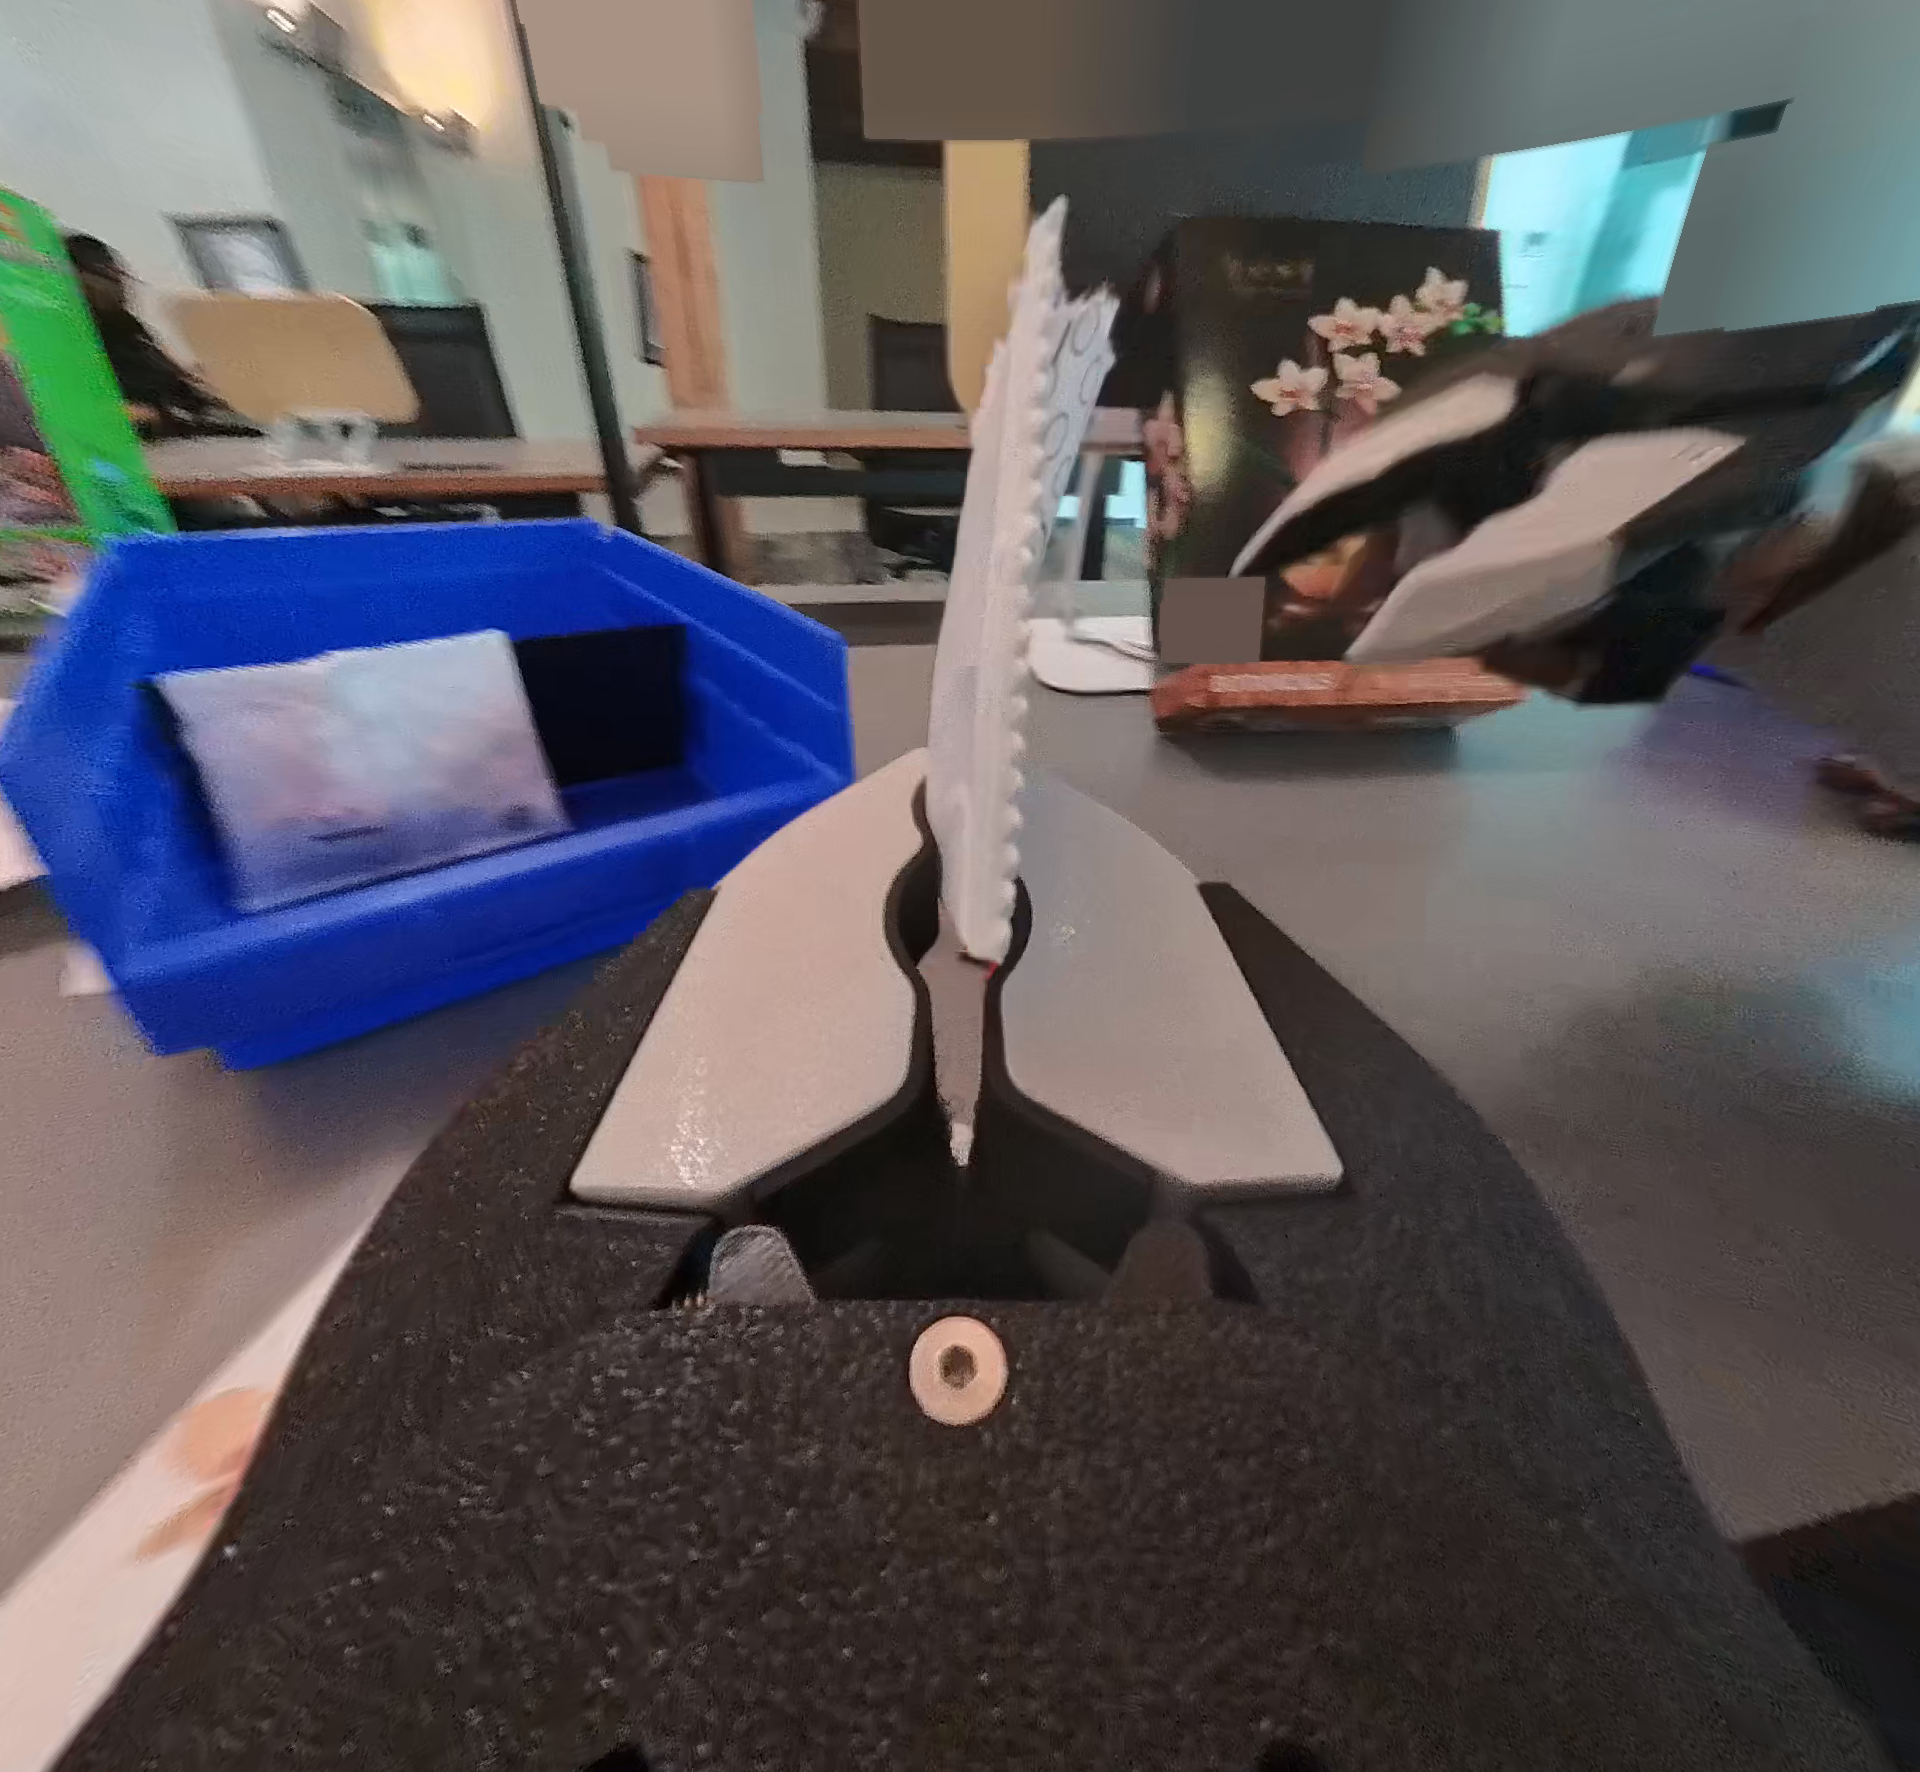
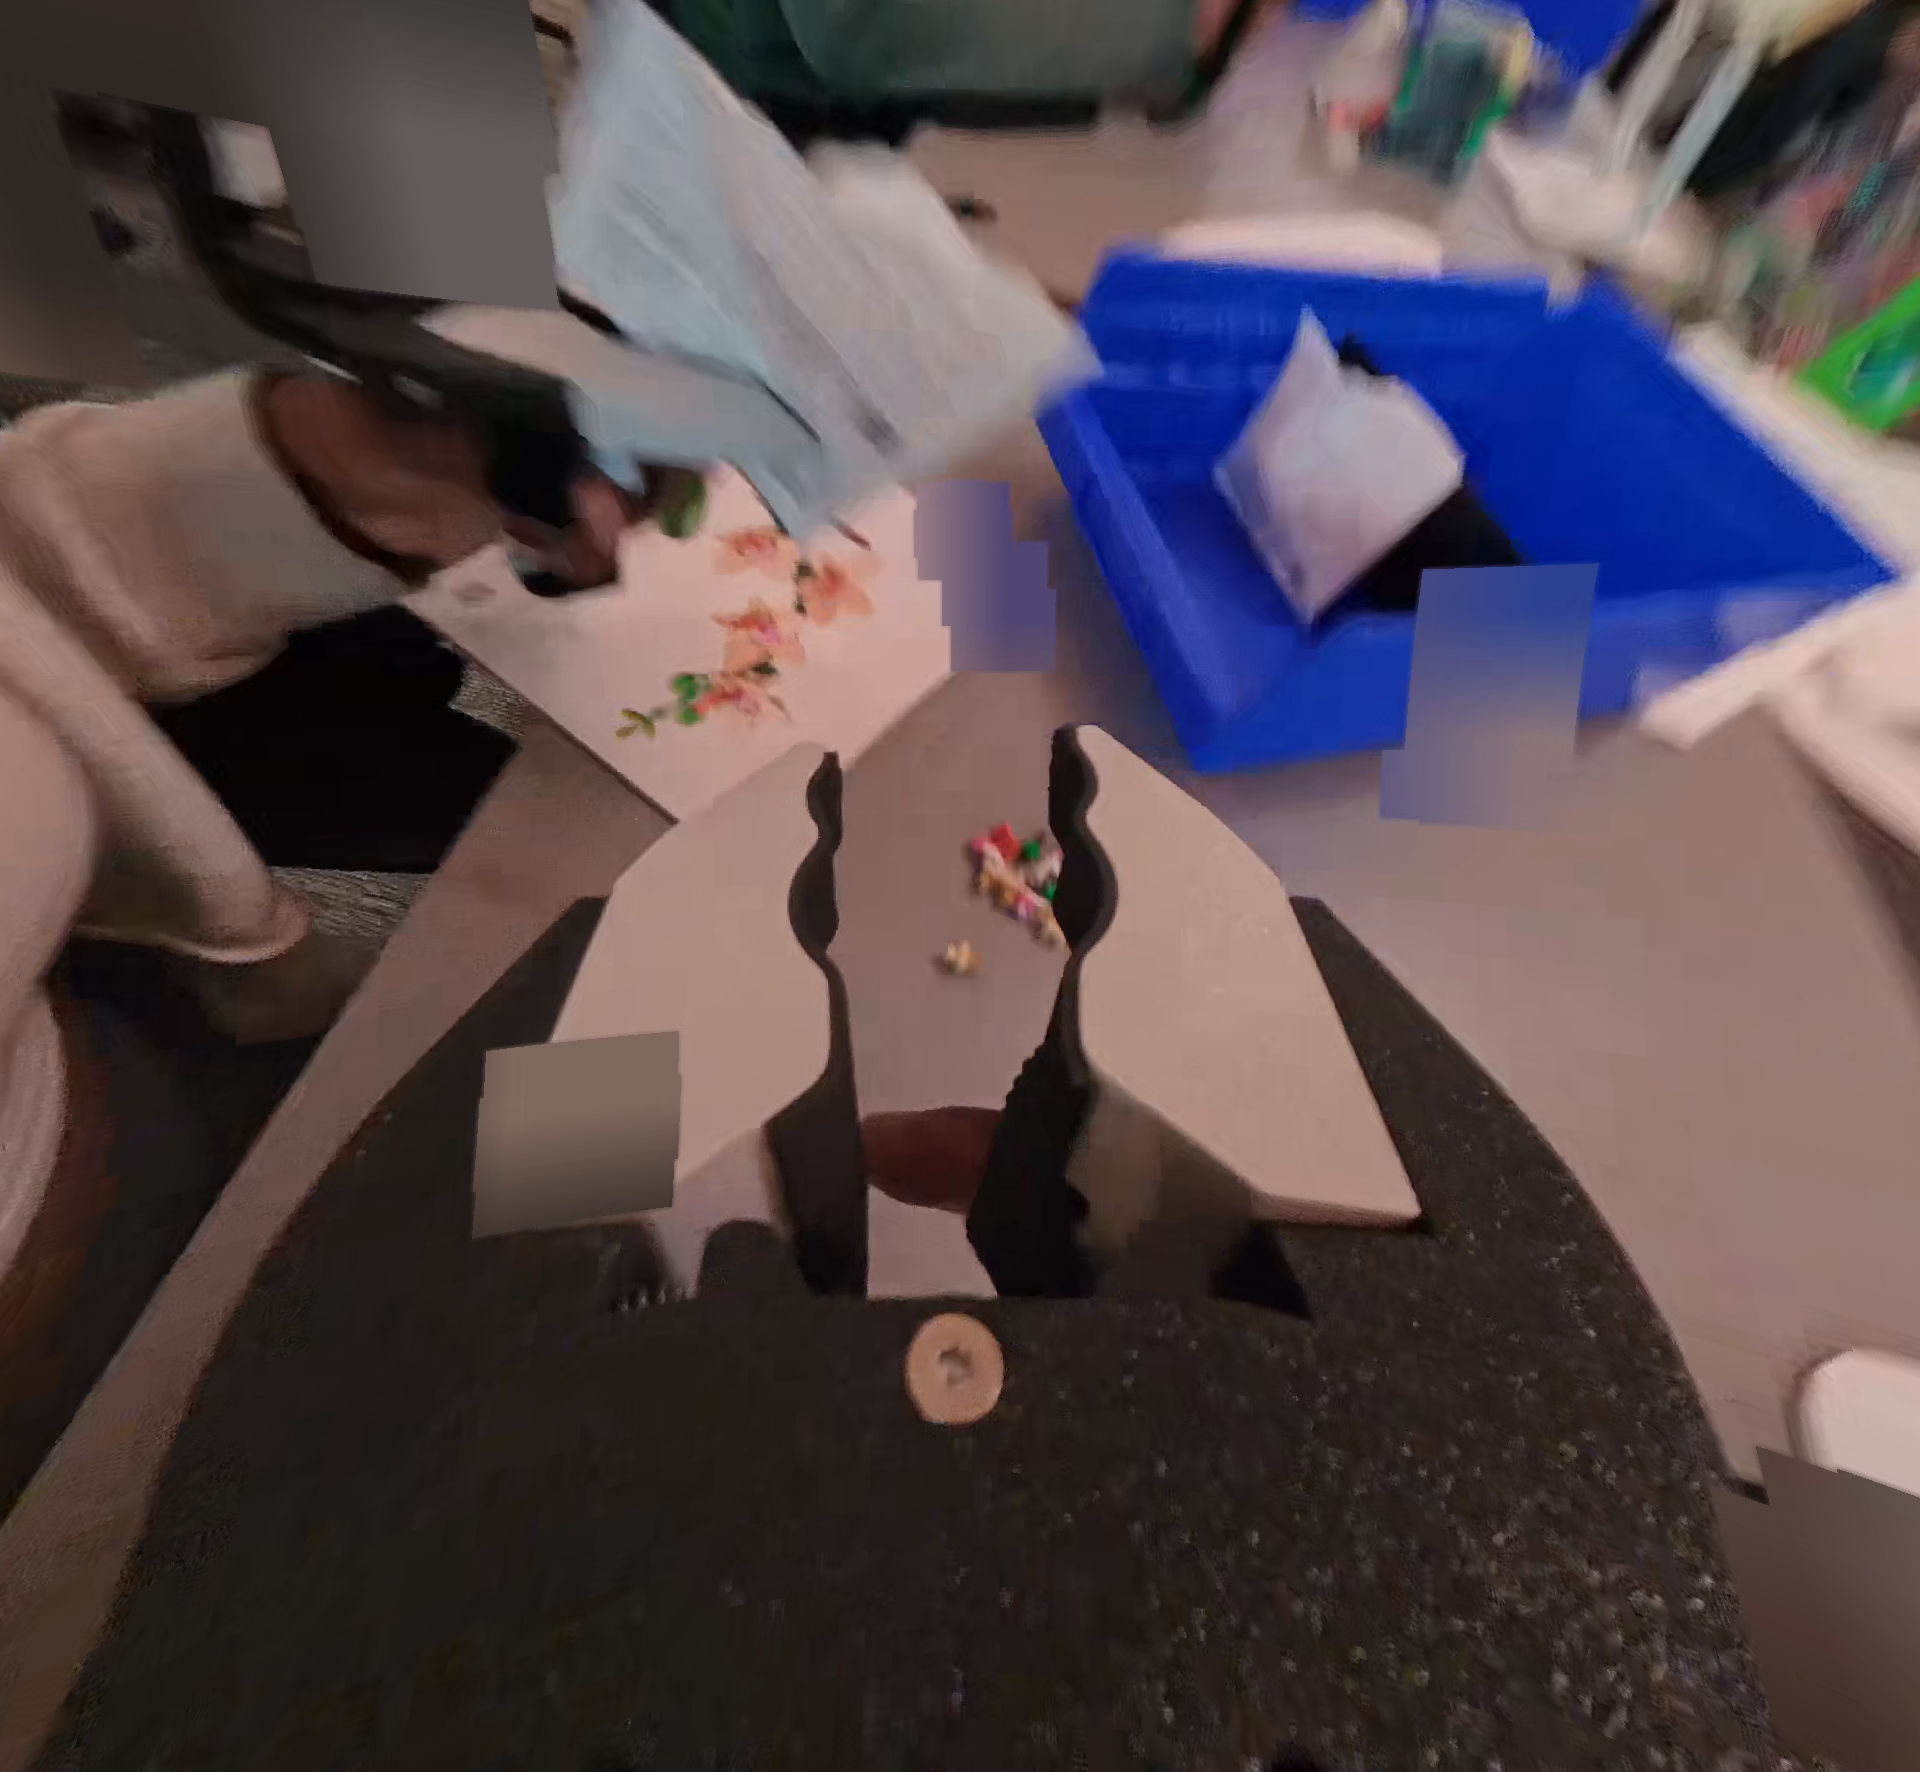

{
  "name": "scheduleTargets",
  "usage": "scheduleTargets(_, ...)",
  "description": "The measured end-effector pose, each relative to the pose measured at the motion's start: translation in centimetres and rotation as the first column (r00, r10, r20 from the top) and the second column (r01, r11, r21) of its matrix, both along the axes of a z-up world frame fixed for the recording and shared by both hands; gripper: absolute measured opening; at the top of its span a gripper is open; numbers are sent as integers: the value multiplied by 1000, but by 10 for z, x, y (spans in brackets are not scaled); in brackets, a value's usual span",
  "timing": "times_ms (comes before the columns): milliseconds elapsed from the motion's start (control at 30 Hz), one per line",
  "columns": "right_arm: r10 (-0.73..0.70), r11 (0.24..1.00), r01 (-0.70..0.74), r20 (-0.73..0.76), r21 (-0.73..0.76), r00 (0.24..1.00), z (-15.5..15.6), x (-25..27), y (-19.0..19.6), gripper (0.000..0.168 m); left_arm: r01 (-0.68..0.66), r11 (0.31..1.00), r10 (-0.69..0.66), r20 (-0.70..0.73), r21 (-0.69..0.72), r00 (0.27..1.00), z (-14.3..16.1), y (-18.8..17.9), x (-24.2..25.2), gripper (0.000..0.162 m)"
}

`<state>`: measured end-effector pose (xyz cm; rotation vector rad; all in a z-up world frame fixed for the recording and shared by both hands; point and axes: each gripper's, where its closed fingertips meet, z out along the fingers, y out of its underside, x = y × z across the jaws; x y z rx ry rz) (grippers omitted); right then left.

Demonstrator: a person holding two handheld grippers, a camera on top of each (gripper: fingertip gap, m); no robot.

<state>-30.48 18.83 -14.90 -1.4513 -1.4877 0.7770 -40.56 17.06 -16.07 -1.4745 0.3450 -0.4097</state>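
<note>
Pinching an empty clear plastic bag (image 1: 992, 642) in our left gripper (image 1: 961, 787), jaws clenched on its lower edge, we hold it upright above the grey table (image 1: 1455, 943). Our right gripper (image 2: 951, 756) hangs released, nothing between its fingers, over one small pile of coloured pieces (image 2: 1013, 875) on the tabletop. One blue bin (image 1: 416, 787) sits nearby, holding one sealed bag (image 1: 358, 766).

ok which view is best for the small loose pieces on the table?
Right wrist view. The loose pieces lie on the grey table, seen through the gap of the open right gripper. The left wrist view shows none of them; there the left gripper is shut on a white bag.
</note>
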Motion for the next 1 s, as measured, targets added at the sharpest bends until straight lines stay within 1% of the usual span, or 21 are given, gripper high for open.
scheduleTargets(33, -53, 997, 54, 21, -58, 998, -19, -2, 17, 39, -29, 999, 29, -16, 23, 999, 3, -1, -8, 1)
scheduleTargets(100, -108, 987, 116, 77, -113, 991, -58, -9, 40, 44, -35, 997, 39, -43, 74, 998, 7, -5, -13, 2)
scheduleTargets(133, -120, 982, 135, 113, -134, 986, -76, -14, 47, 51, -29, 995, 34, -52, 98, 998, 8, -6, -13, 2)
scheduleTargets(167, -109, 979, 133, 155, -156, 982, -92, -19, 49, 65, -21, 993, 29, -60, 118, 998, 9, -8, -12, 2)
scheduleTargets(200, -98, 977, 131, 189, -169, 977, -104, -23, 52, 78, -9, 991, 18, -70, 134, 997, 10, -9, -10, 2)
scheduleTargets(233, -94, 975, 133, 216, -176, 972, -114, -28, 55, 86, 6, 989, 7, -81, 149, 997, 11, -11, -8, 2)
scheduleTargets(267, -94, 974, 139, 234, -181, 968, -120, -32, 59, 90, 18, 986, -3, -90, 164, 996, 12, -12, -7, 2)
scheduleTargets(333, -95, 973, 144, 254, -182, 963, -127, -39, 67, 91, 29, 982, -12, -89, 187, 996, 14, -14, -7, 2)
scheduleTargets(400, -89, 979, 138, 292, -151, 952, -134, -43, 71, 88, 38, 979, -22, -80, 199, 997, 15, -15, -7, 2)
scheduleTargets(533, -54, 977, 110, 280, -185, 958, -134, -51, 68, 70, 45, 977, -31, -70, 208, 997, 14, -15, -9, 2)
scheduleTargets(600, -50, 974, 108, 277, -199, 960, -134, -53, 67, 57, 48, 977, -36, -59, 208, 998, 14, -15, -10, 2)
scheduleTargets(667, -38, 974, 97, 275, -206, 961, -134, -53, 65, 47, 50, 977, -38, -59, 207, 998, 14, -15, -11, 2)
scheduleTargets(800, -18, 972, 80, 269, -221, 963, -133, -54, 59, 19, 54, 977, -42, -61, 208, 997, 13, -16, -11, 2)
scheduleTargets(833, -20, 973, 81, 271, -216, 962, -133, -54, 58, 16, 57, 977, -45, -62, 207, 997, 13, -15, -10, 2)
scheduleTargets(1000, -42, 980, 94, 284, -173, 958, -133, -50, 59, 11, 60, 977, -45, -76, 204, 996, 12, -14, -8, 2)
